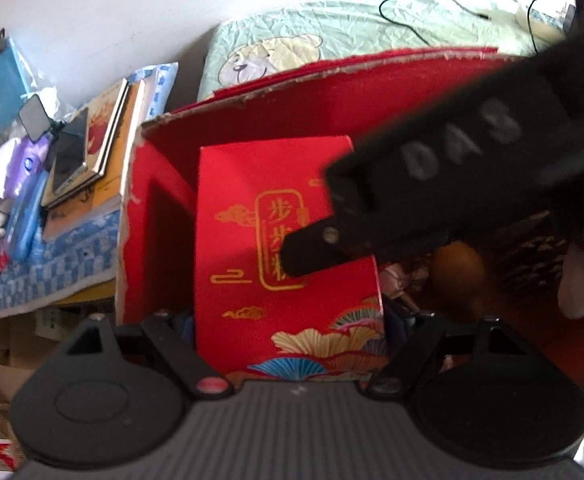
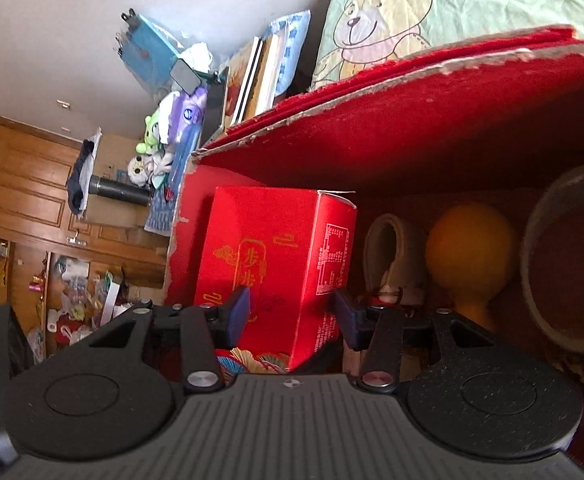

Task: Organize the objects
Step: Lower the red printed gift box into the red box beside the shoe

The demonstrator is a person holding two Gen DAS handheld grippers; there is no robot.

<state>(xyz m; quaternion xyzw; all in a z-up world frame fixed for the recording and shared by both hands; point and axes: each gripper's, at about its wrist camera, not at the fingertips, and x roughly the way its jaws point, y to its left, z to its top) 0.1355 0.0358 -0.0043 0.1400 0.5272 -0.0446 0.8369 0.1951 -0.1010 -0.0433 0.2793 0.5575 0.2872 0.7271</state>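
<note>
A tall red gift box point(image 1: 276, 216) with gold characters stands at the left end of a big red carton point(image 1: 331, 96). My left gripper point(image 1: 290, 320) straddles the box's width near its bottom. Its fingers sit wide apart against the box's sides and their tips are mostly hidden. My right gripper point(image 2: 293, 314) is shut across the box's point(image 2: 276, 240) thickness, one blue pad point(image 2: 240, 312) on the printed front and the other at the back edge. In the left wrist view its black finger point(image 1: 307, 248) lies over the gold characters.
Inside the carton point(image 2: 411, 128), right of the box, sit a white roll point(image 2: 387, 248), a yellow gourd-shaped thing point(image 2: 467, 252) and a round bowl point(image 2: 563, 260). Stacked books point(image 1: 104, 140) and toys lie on a side table at left. A bear-print bedsheet point(image 1: 331, 32) is behind.
</note>
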